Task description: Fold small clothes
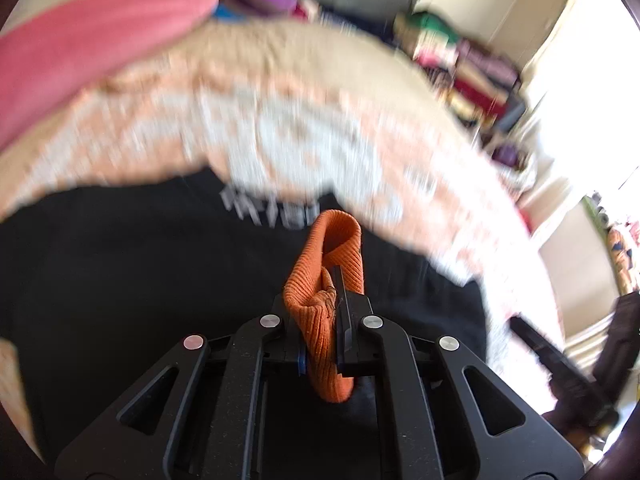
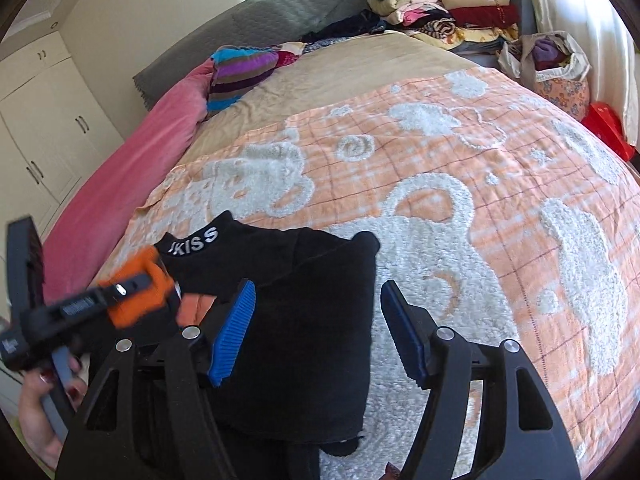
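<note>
A small black garment (image 2: 304, 320) with white lettering on its collar and an orange ribbed cuff (image 1: 328, 280) lies on the bed. My left gripper (image 1: 332, 312) is shut on the orange cuff and holds it up over the black fabric (image 1: 160, 280); it also shows blurred at the left of the right wrist view (image 2: 132, 300). My right gripper (image 2: 316, 320) is open and empty, its blue pads (image 2: 234, 332) standing over the black garment's front half.
An orange-and-white blanket (image 2: 480, 200) covers the bed, with a pink cover (image 2: 132, 184) along the left side. A striped pillow (image 2: 240, 68) and stacks of folded clothes (image 2: 440, 4) lie at the far end. A bag of clothes (image 2: 552, 64) stands at the right.
</note>
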